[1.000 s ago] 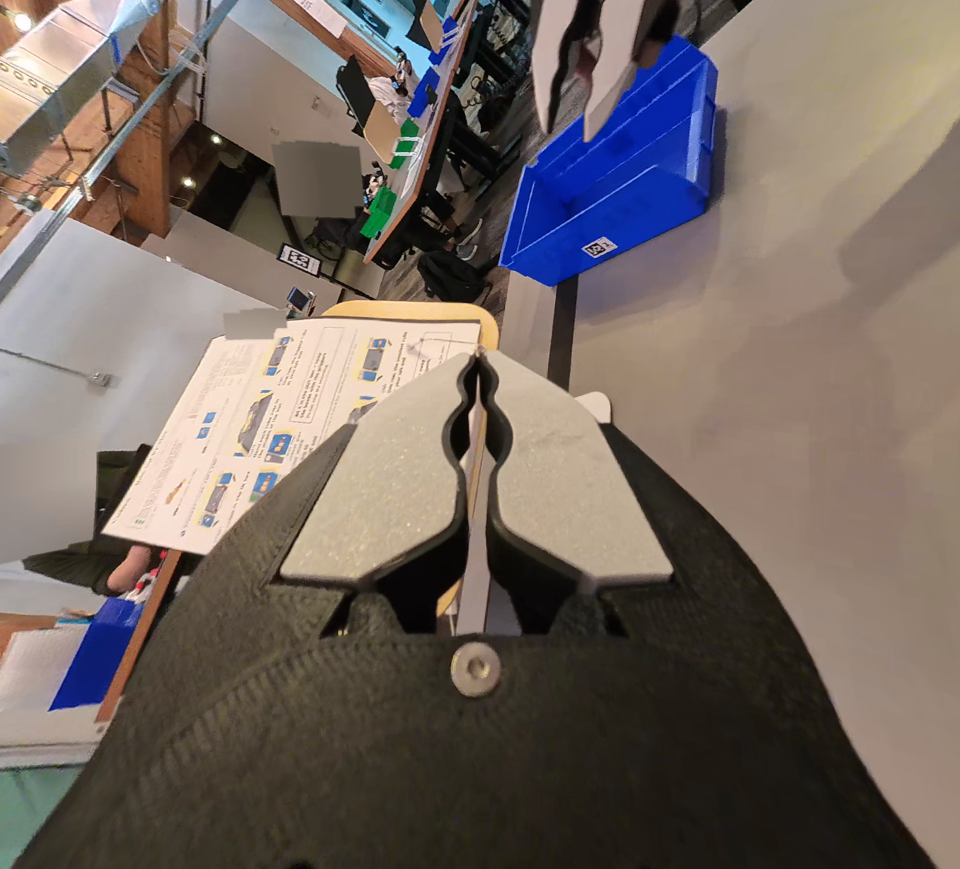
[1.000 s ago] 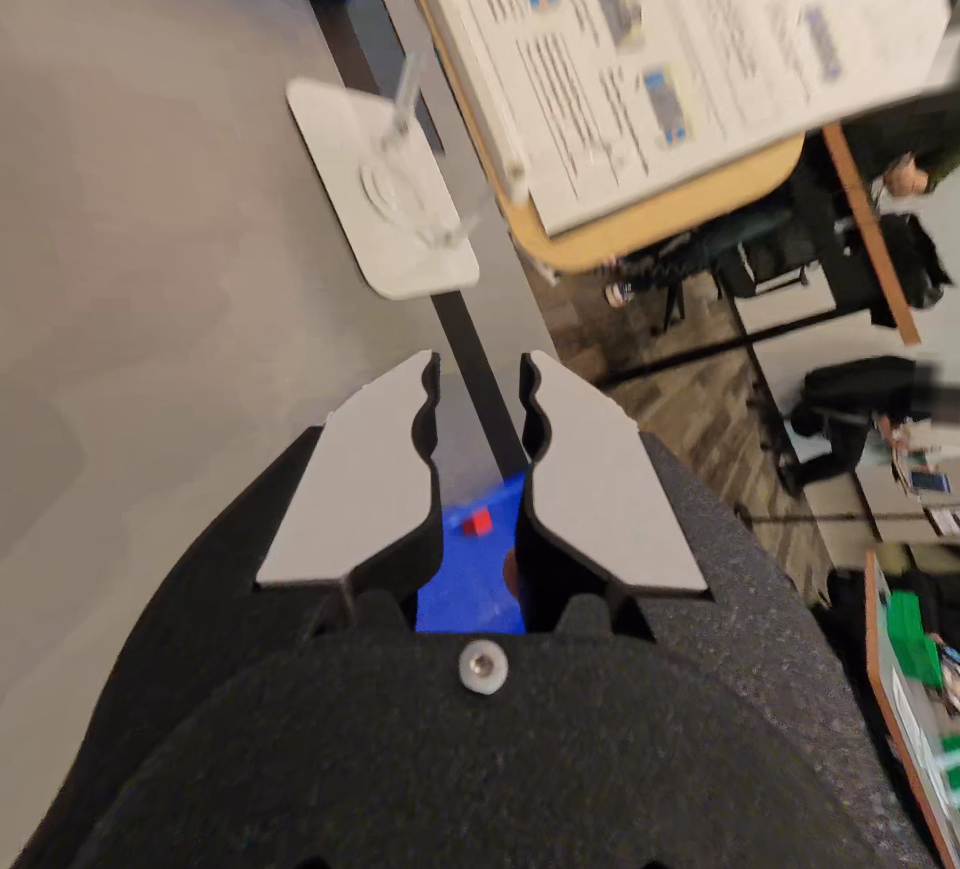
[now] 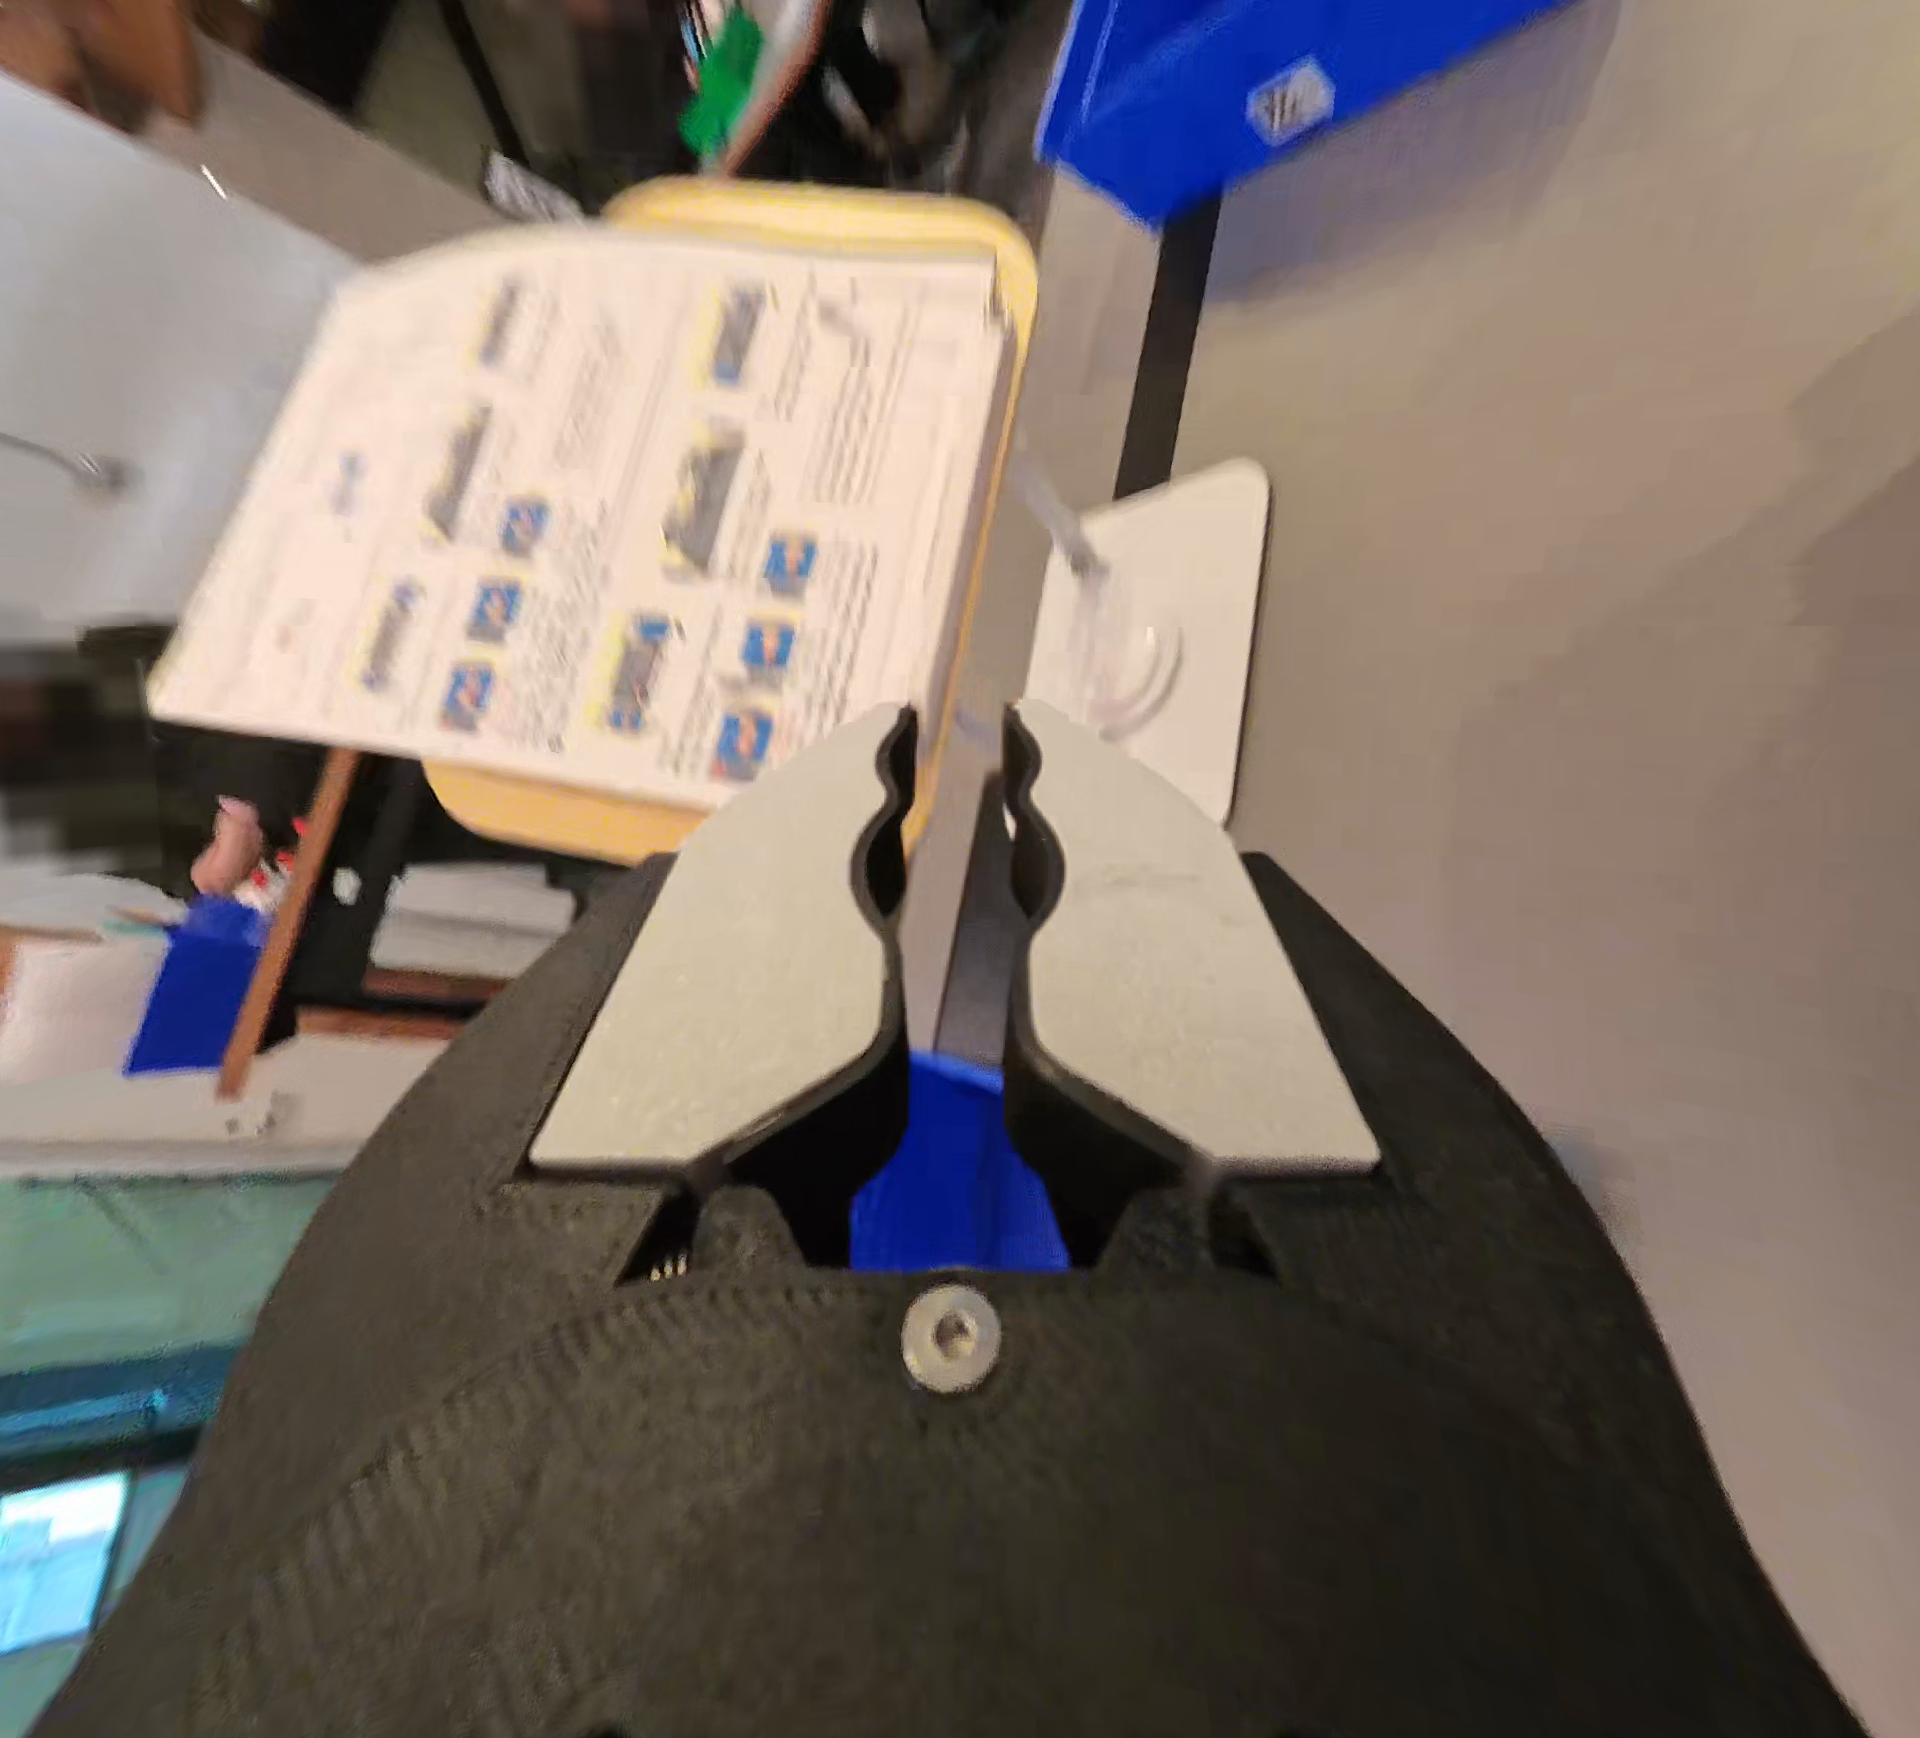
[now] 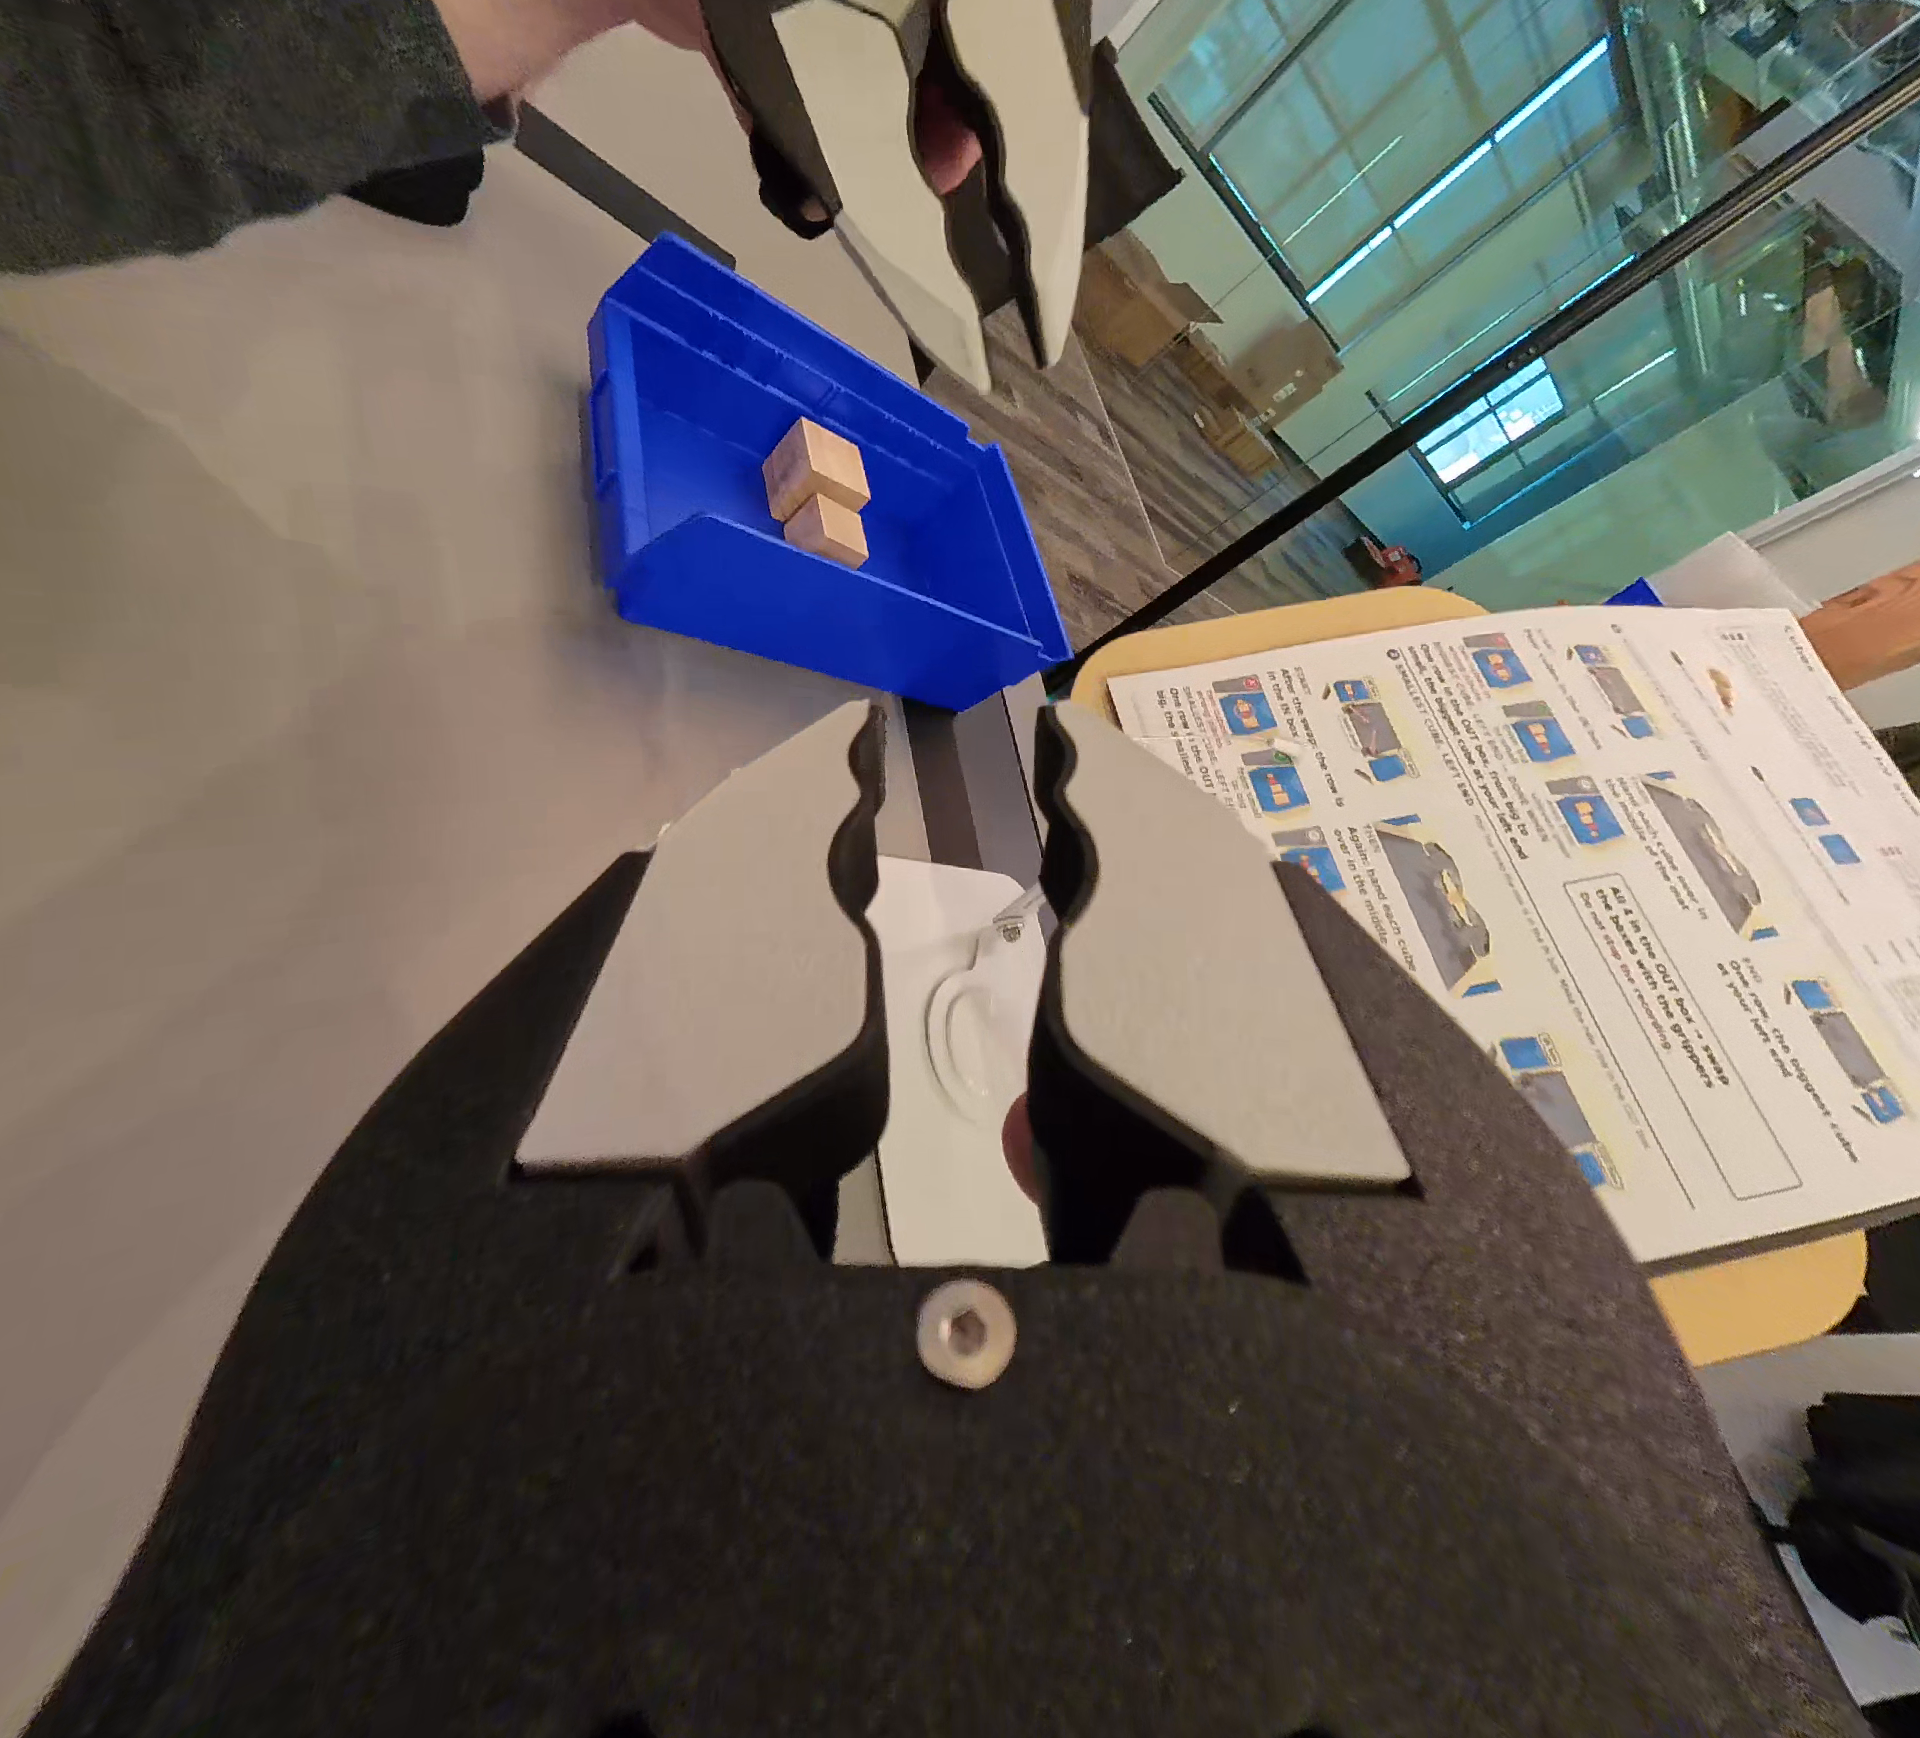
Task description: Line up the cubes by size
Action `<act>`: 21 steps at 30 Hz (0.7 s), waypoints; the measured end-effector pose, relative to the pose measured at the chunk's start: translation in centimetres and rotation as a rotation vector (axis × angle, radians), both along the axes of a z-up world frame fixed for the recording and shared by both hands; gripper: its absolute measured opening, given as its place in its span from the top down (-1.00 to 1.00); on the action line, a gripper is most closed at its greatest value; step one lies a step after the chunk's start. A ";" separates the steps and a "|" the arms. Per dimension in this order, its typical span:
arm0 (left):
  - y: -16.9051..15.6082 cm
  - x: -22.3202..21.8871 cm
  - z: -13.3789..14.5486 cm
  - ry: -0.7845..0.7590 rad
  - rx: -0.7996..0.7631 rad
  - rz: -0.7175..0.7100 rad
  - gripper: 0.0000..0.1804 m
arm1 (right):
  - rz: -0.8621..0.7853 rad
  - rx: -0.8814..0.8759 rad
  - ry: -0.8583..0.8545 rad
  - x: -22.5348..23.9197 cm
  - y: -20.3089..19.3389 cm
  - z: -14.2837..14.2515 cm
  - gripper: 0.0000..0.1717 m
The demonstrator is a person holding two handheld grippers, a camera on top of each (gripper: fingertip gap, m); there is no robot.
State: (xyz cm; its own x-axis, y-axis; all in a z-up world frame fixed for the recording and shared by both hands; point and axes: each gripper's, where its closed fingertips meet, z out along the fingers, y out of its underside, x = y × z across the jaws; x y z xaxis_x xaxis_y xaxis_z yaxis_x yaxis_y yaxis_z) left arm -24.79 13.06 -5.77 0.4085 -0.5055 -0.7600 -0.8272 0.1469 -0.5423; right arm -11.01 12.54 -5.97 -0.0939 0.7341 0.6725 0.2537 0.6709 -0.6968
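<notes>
On a pale grey surface [image 4: 260, 545] beside a glass-walled office floor, two hand-held grippers hang above the work with nothing in their grasp. At the far edge of that surface stands an open blue plastic bin [image 4: 831, 618], and in it lie two light wooden cubes [image 4: 816, 483], touching, the bigger one [image 4: 810, 462] farther from the camera and the smaller one [image 4: 828, 533] against the bin's near wall. Nearer, a printed instruction sheet [image 4: 1558, 909] leans on a tan board held up by a white stand with a flat base [image 4: 956, 1013].

The left hand-held gripper [image 4: 1013, 358], held by a person in a dark grey sleeve, hovers just above the bin, its grey fingers [image 4: 883, 182] a little apart and empty. The right hand-held gripper [image 4: 961, 732] is well back from the bin, jaws moderately open, with only the stand base and surface showing between them.

The step in hand looks like the approach for a first pick: neither cube has been taken up. The next move probably calls for the left hand-held gripper to drop into the bin, open wide enough for one cube, and close on it without nudging its touching neighbour. The left wrist view is blurred, and whether more cubes lie elsewhere cannot be told.
</notes>
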 end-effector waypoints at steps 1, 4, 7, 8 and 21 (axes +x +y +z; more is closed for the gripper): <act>0.7 -1.8 -1.1 0.013 -0.054 0.038 0.80 | -0.001 -0.004 0.001 0.1 0.2 0.0 0.69; 2.5 -6.8 -4.7 0.064 -0.219 0.128 0.68 | -0.010 -0.025 0.016 0.5 0.9 0.3 0.69; 3.9 -10.8 -8.7 0.106 -0.385 0.190 0.58 | -0.001 -0.038 0.017 0.6 0.9 0.3 0.69; 4.1 -11.7 -10.0 0.117 -0.435 0.196 0.56 | -0.005 -0.033 0.014 0.6 0.9 0.3 0.69; 4.9 -18.8 -21.5 0.396 -0.809 0.332 0.48 | 0.012 -0.016 -0.020 0.1 0.2 -0.5 0.69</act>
State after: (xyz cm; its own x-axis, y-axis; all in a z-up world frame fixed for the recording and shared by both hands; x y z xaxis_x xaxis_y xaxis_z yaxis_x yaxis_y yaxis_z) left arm -43.63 17.94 -27.30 0.4133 -0.8424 -0.3456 -0.9045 -0.4238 -0.0487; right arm -10.95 12.75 -6.42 -0.1162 0.7436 0.6584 0.2601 0.6626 -0.7024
